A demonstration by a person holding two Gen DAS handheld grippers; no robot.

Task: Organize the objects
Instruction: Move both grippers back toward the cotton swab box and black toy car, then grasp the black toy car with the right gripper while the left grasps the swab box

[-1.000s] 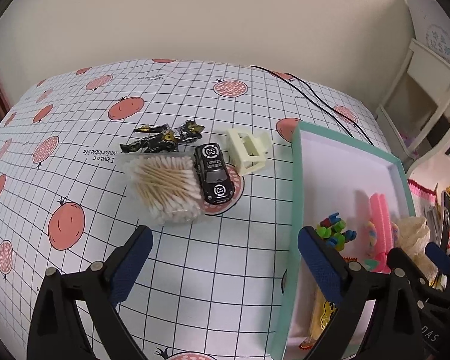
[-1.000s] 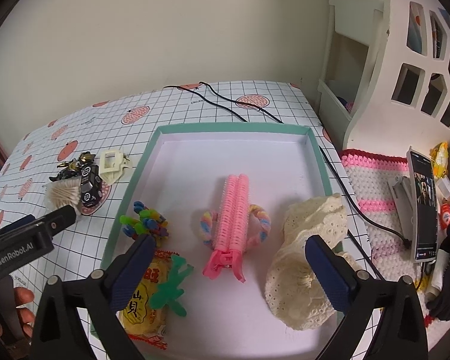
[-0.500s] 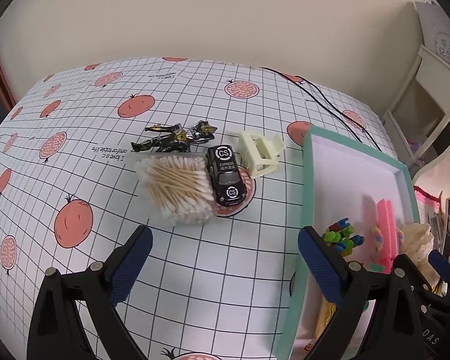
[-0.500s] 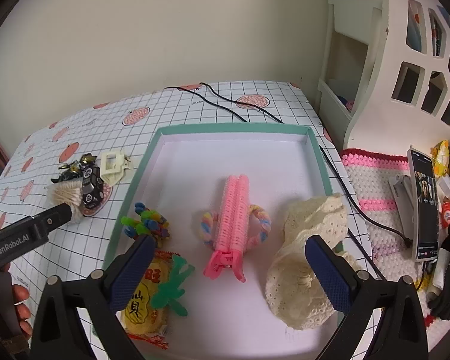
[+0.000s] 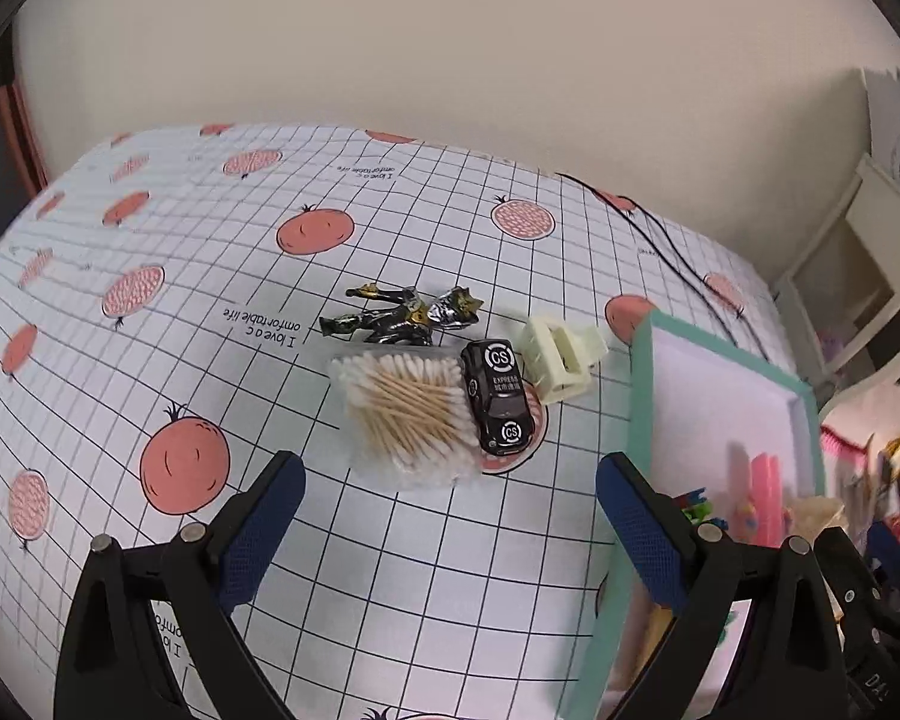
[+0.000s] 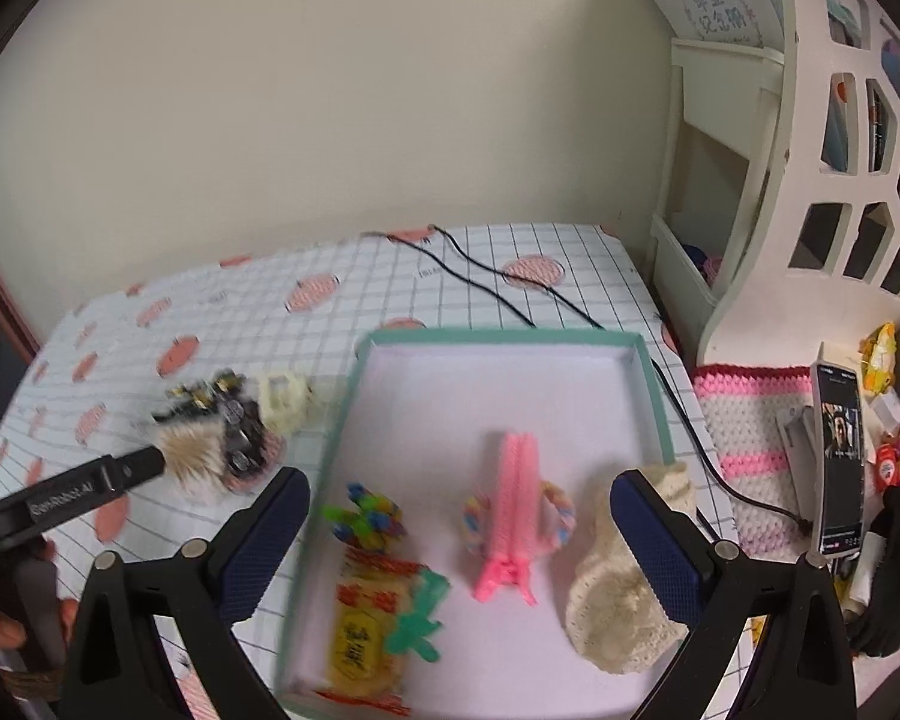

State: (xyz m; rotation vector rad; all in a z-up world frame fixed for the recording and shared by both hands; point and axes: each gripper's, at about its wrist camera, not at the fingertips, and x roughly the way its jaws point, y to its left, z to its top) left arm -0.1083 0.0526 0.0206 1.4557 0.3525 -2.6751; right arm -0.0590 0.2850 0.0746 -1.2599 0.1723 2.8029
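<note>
On the gridded tablecloth lie a clear box of cotton swabs [image 5: 411, 414], a black toy car [image 5: 497, 396], a cream hair claw [image 5: 561, 355] and a black-gold figure [image 5: 399, 315]. My left gripper [image 5: 450, 531] is open and empty, just short of the swabs. A teal-rimmed tray [image 6: 654, 384] holds a pink hair clip [image 6: 513, 516], a cream lace cloth [image 6: 621, 570], a yellow snack packet [image 6: 363, 630] and colourful small toys [image 6: 369, 516]. My right gripper [image 6: 459, 546] is open and empty above the tray's near part.
Black cables [image 6: 498, 285] run across the far table. A white shelf unit [image 6: 810, 180] stands at the right, with a phone [image 6: 837, 456] on a pink-white knitted mat [image 6: 744, 438]. The left gripper's body [image 6: 78, 489] shows in the right wrist view.
The left gripper has moved left and forward, so the swabs and car now sit between its fingers' line. The right gripper has drawn back and tilted up a little.
</note>
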